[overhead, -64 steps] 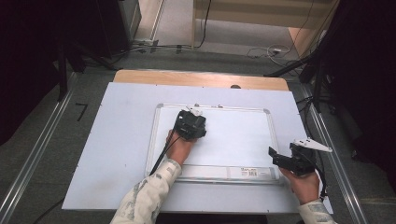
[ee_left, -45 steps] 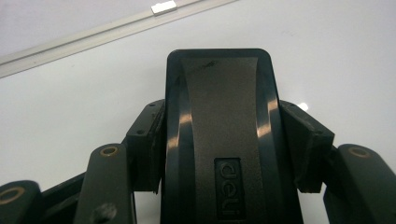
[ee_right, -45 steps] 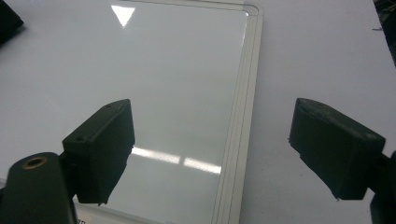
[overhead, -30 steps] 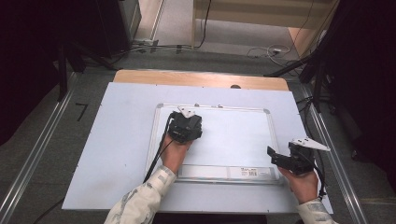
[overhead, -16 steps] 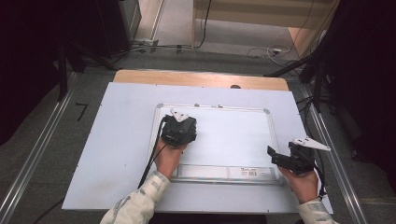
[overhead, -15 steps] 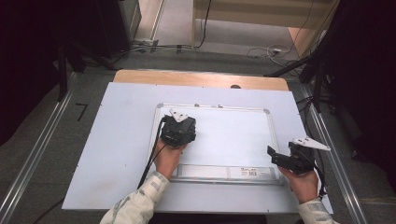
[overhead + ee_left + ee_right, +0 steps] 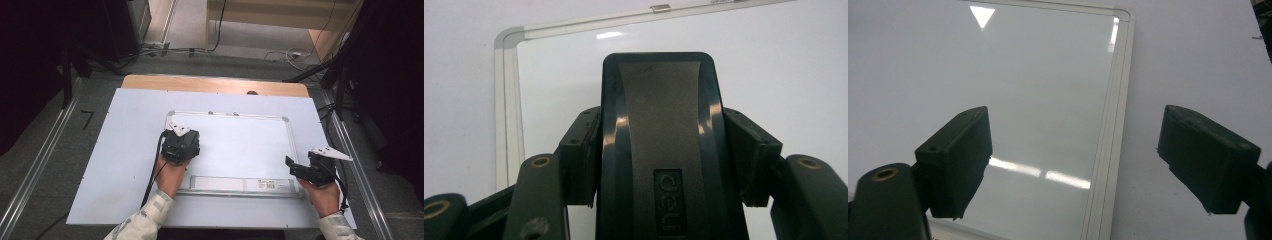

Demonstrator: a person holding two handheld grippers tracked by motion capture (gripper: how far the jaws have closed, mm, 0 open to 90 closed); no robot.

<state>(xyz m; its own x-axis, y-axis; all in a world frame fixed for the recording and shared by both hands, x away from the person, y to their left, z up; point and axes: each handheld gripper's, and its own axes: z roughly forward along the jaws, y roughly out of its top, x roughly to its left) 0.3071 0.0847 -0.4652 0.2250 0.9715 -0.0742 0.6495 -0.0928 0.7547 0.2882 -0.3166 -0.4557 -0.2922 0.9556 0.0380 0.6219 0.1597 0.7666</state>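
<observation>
A white whiteboard with a pale metal frame lies flat on the table. My left gripper is over the board's left part, shut on a black Deli board eraser. The eraser's back stands upright between the jaws, over the board surface near its top left corner. My right gripper is at the board's right edge near the lower corner. Its jaws are wide open with nothing between them, and its own view shows the frame strip running between them.
A large white sheet covers the table, with a wooden strip showing at the far edge. The board's pen ledge with a barcode label runs along its near side. Metal rails flank the table, and cables lie on the floor behind.
My left gripper has slid the eraser leftwards and a little nearer to the person across the board. The right gripper has stayed in place, still open.
</observation>
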